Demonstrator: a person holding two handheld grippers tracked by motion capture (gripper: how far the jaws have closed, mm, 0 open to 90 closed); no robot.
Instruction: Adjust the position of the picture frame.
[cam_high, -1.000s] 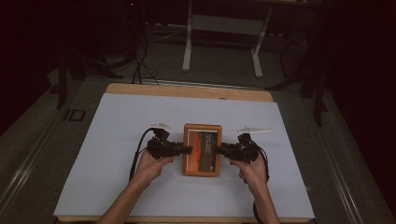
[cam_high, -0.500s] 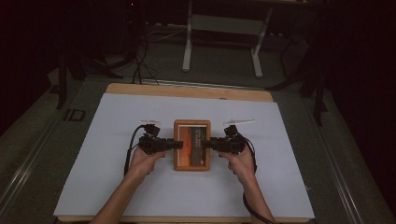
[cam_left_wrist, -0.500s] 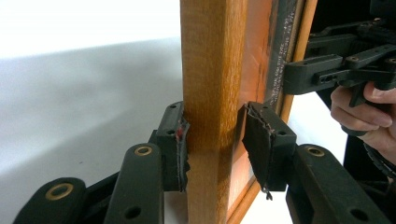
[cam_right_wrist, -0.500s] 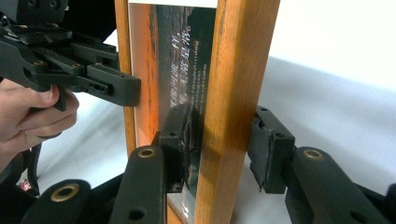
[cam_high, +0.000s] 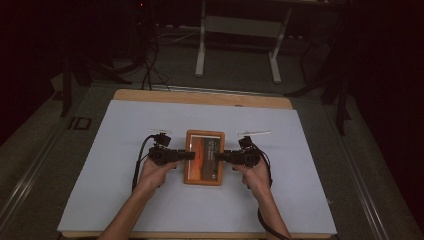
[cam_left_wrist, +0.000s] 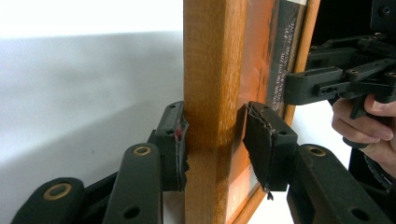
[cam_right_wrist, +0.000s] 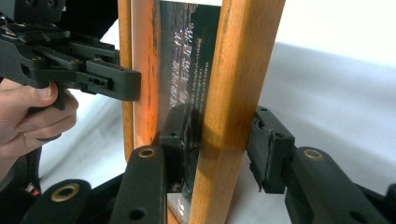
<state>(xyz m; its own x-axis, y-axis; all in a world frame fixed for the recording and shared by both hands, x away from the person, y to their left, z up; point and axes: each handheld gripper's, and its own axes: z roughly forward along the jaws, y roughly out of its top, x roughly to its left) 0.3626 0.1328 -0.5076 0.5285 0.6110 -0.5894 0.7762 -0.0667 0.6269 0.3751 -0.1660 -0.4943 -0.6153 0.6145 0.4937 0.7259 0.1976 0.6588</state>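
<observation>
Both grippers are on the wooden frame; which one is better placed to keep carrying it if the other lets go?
Left, narrowly. The left gripper has both pads pressed on the picture frame side rail. The right gripper shows a small gap at its outer pad.

The picture frame (cam_high: 204, 157) has shifted left, seemingly farther up the table, between both hand-held grippers.
</observation>
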